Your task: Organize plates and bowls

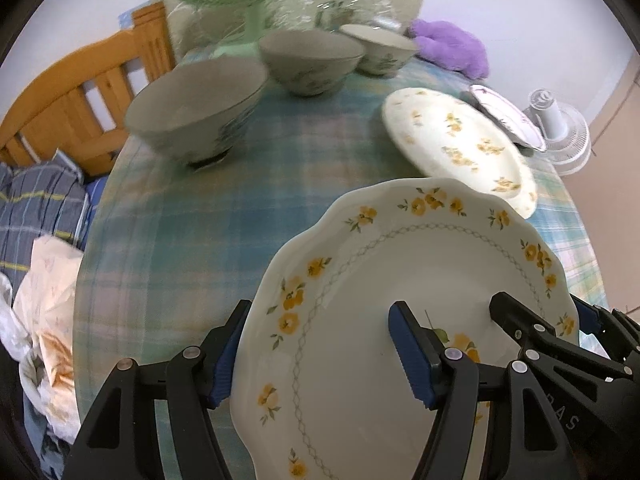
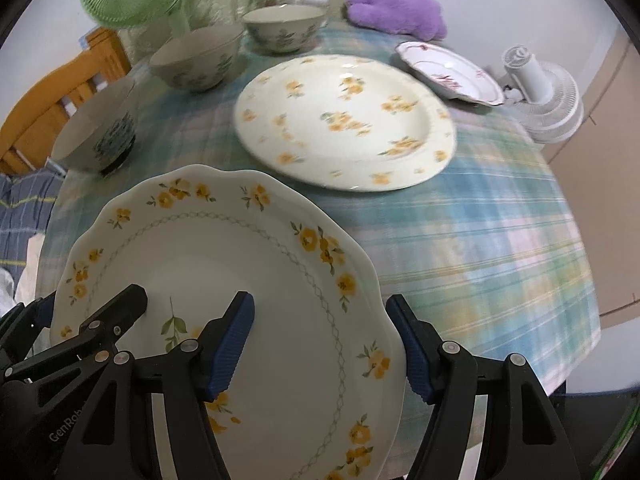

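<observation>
Both grippers clamp the scalloped plate (image 1: 400, 300) at frame bottom: left gripper (image 1: 320, 354) and right gripper (image 2: 326, 350) straddle opposite rims, plate face-up.

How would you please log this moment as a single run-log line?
left gripper: jaws straddle scalloped plate rim | right gripper: jaws straddle opposite rim | yellow-flowered plate, three bowls: on table

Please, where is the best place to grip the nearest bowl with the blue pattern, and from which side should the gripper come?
Probably the rim of the blue-patterned bowl, taken from above with one finger inside and one outside. It stands upright with its mouth open, and its flaring wall looks too wide to span. The side facing the plates seems freest; the next bowl stands close behind it.
</observation>
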Available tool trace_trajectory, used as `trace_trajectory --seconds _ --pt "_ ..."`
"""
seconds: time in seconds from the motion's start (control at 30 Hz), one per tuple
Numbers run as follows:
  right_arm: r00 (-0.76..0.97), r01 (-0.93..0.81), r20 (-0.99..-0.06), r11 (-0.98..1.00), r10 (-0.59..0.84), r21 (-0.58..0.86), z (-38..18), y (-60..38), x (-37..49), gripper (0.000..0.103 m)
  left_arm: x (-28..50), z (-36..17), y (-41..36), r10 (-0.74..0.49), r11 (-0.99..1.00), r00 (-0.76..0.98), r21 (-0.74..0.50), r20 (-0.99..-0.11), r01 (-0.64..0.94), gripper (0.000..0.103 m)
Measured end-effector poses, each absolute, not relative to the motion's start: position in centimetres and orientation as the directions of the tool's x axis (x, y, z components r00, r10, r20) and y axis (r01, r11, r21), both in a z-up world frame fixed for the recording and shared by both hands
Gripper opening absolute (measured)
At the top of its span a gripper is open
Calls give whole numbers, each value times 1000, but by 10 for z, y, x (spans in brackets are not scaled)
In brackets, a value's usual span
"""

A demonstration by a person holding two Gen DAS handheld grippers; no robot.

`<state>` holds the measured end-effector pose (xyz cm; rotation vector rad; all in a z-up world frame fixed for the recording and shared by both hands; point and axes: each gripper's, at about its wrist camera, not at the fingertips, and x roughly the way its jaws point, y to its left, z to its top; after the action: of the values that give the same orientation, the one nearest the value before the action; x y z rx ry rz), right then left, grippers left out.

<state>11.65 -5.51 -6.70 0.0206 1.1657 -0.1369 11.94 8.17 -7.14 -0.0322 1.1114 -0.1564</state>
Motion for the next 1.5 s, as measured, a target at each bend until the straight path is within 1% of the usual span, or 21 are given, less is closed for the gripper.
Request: trace_trajectory --seconds 0.17,0.4,0.7,1.17,1.5 --pt "406 152 -911 988 -78 -17 -65 -82 120 72 123 -68 59 -135 987 443 -82 -886 137 69" --pt "418 120 -908 993 -35 16 -63 -126 126 72 126 -65 16 -106 993 439 -70 -892 96 70" --pt "417 97 -908 995 -39 2 -59 -200 136 72 133 -66 -58 -110 993 443 -81 -890 84 70" --pt "396 104 -916 994 -70 -31 -71 -296 142 72 142 -90 -145 -149 988 406 -124 -902 88 70" --pt "336 111 -940 994 -53 -17 -94 -334 151 72 155 -108 -182 -114 992 371 -88 -921 88 70"
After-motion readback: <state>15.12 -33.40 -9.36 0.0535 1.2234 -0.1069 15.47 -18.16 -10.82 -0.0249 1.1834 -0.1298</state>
